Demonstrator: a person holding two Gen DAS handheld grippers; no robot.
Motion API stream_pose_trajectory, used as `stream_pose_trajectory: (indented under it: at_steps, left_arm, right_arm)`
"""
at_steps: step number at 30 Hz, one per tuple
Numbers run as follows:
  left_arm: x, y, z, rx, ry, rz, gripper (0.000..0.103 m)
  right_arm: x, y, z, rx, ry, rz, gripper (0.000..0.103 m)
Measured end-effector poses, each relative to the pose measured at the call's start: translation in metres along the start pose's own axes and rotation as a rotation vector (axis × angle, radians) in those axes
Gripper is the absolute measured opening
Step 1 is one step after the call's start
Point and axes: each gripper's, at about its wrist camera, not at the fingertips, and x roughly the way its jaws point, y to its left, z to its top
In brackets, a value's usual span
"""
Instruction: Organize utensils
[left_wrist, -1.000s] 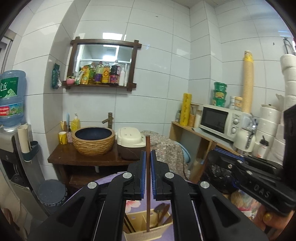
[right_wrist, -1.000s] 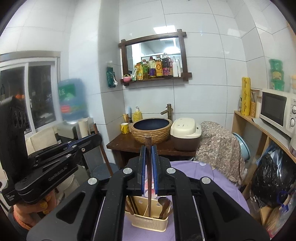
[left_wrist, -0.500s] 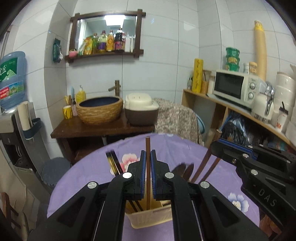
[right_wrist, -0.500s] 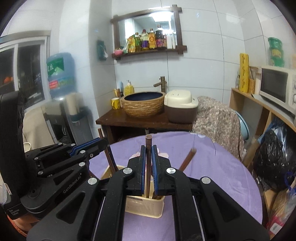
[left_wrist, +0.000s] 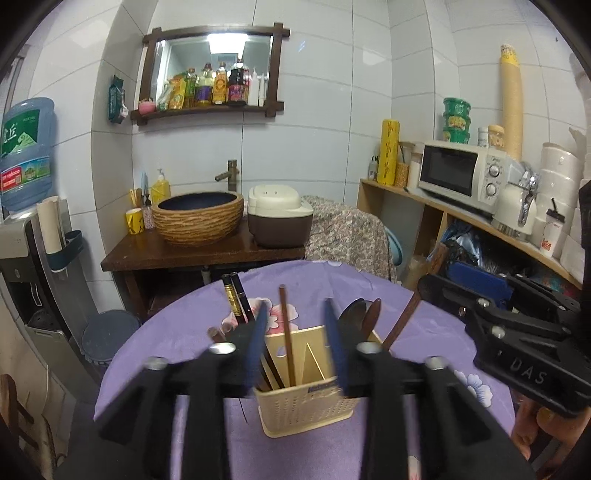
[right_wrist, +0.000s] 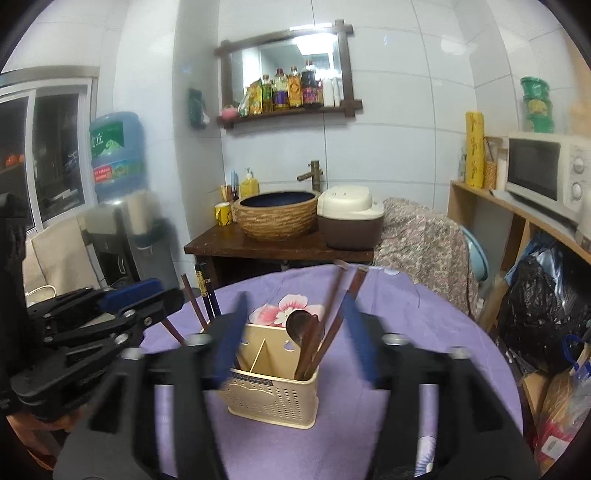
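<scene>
A cream utensil caddy stands on the round purple table. It holds brown chopsticks, black chopsticks and dark wooden spoons. My left gripper is open and empty, its blue pads either side of the caddy's left compartment. My right gripper is open and empty, straddling the caddy. Brown chopsticks lean in the right compartment.
Behind the table stands a dark wooden counter with a woven basin and a rice cooker. A microwave sits on a shelf at right. A water dispenser stands at left.
Both grippers held a brown chopstick upright above the caddy, lowered it in, then opened. Both chopsticks now stand in the caddy, free of the jaws.
</scene>
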Motion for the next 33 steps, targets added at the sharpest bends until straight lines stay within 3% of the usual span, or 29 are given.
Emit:
stream_pose_trajectory:
  at_steps: [1, 3, 5, 8, 14, 18, 23, 28, 33]
  left_arm:
    - [-0.011, 0.000, -0.003, 0.000, -0.020, -0.007, 0.059]
    - [-0.027, -0.002, -0.010, 0.007, -0.054, -0.014, 0.066]
    - [-0.051, -0.001, -0.023, 0.023, -0.102, 0.001, 0.082]
    - [-0.078, 0.003, -0.044, 0.002, -0.170, 0.030, 0.098]
    - [-0.124, -0.004, -0.106, -0.013, -0.238, 0.058, 0.098]
    - [-0.141, -0.022, -0.148, -0.009, -0.205, 0.070, 0.098]
    - [-0.158, -0.032, -0.177, -0.015, -0.176, 0.072, 0.098]
    - [-0.181, -0.039, -0.203, -0.016, -0.183, 0.091, 0.098]
    - [-0.190, -0.035, -0.216, -0.066, -0.157, 0.119, 0.098]
  right_arm:
    - [-0.009, 0.001, -0.003, -0.008, -0.023, -0.007, 0.075]
    - [-0.026, 0.001, -0.008, -0.014, -0.045, -0.013, 0.082]
    - [-0.043, -0.002, -0.016, -0.001, -0.065, -0.035, 0.097]
    - [-0.073, -0.002, -0.035, 0.016, -0.094, -0.034, 0.097]
    - [-0.124, 0.013, -0.104, 0.012, -0.104, -0.073, 0.097]
    - [-0.146, 0.022, -0.154, 0.049, -0.097, -0.130, 0.097]
    - [-0.178, 0.037, -0.204, 0.072, -0.089, -0.170, 0.097]
    - [-0.210, 0.064, -0.230, 0.020, -0.088, -0.199, 0.097]
    - [-0.226, 0.077, -0.237, -0.002, -0.096, -0.158, 0.097]
